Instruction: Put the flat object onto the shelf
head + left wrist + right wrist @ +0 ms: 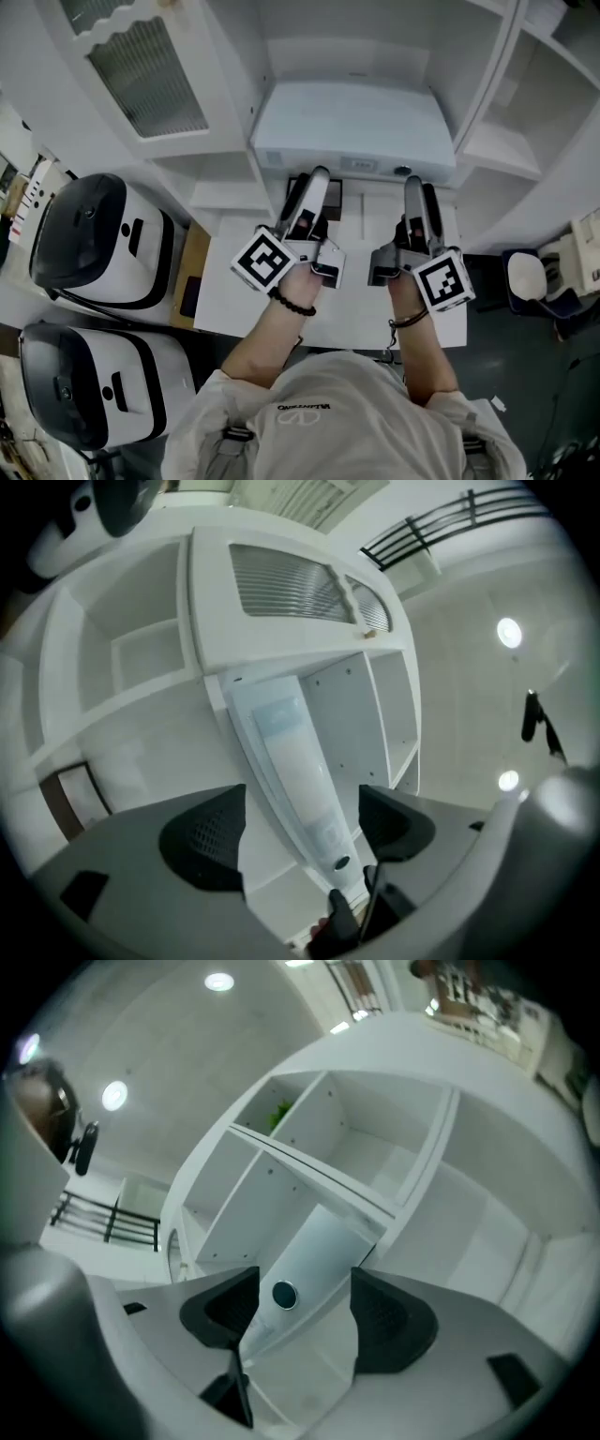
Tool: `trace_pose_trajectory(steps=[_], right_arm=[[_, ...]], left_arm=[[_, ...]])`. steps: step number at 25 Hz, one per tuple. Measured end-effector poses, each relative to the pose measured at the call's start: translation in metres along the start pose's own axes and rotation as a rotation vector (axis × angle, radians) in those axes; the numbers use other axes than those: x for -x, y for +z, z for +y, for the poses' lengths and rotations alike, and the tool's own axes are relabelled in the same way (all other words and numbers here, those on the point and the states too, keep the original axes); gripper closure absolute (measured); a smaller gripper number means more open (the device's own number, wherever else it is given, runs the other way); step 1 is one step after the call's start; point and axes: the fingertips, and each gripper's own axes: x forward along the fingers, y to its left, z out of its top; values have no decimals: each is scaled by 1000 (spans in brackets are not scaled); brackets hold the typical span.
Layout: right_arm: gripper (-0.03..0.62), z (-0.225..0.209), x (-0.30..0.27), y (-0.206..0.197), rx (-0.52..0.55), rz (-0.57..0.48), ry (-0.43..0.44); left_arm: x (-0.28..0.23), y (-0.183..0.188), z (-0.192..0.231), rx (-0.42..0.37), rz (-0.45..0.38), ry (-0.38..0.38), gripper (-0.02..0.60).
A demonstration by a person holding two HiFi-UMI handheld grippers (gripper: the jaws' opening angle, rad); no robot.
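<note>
The flat object [352, 127], a white slab with a round dark button on its front edge, lies in the middle compartment of the white shelf [497, 141]. My left gripper [317, 187] points at the left part of its front edge, jaws open and empty. My right gripper [415, 192] points at the right part by the button, also open and empty. In the left gripper view the flat object [295, 761] shows beyond the left gripper [300, 829], not between the pads. The right gripper view has the flat object [319, 1251] beyond the right gripper [305, 1314] too.
A white table [234, 309] stands under my arms before the shelf. Two white-and-black appliances [94, 239] [84, 384] sit at the left beside a brown board [194, 267]. A cabinet door with ribbed glass [150, 75] hangs upper left. A white stool [530, 277] is at the right.
</note>
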Motion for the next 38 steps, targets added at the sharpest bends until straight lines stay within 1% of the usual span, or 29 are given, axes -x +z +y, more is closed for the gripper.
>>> trace_pose_trajectory(steps=[1,2,3,4,6,7,9,10,12,15,16,19,25,27,38], right_arm=[[316,5,7,5,101,-24,1],[352,12,12,7,178,-43,14],[409,20,16,6,233,-53,34],[449,28,17,5,273,-51,53],[483,38,13,-3,313,-12,77],[495,39,9,-8,312,21,81],[515,34,1,-19,287,88,69],[526,31,-2,-22,276,111,57],[537,26,-7,-24,275,125,32],[547,21,-19,-23,277,138,14],[572,19,-23,-25,272,148,11],[583,16,-33,-26,252,165,3],[583,4,-60,-20,217,169,-44],[583,0,-66,-21,225,180,-56],[583,-12,-92,-24,228,213,-66]], left_arm=[[5,0,-6,-112,18,-10,220],[7,0,-14,-226,35,-27,268],[9,-1,-22,-330,52,-41,304],[10,-2,-28,-424,64,-51,359],[9,-2,-41,-583,70,-69,469],[8,-2,-46,-645,69,-74,508],[4,-2,-45,-736,67,-60,555],[1,-1,-42,-770,66,-45,573],[-4,1,-35,-819,66,-14,577],[-12,5,-26,-843,71,23,577],[-14,6,-23,-842,73,32,577],[-21,6,-18,-835,76,49,577],[-41,7,-9,-820,69,67,577],[-47,8,-6,-817,69,72,577],[-72,14,10,-790,68,89,577]])
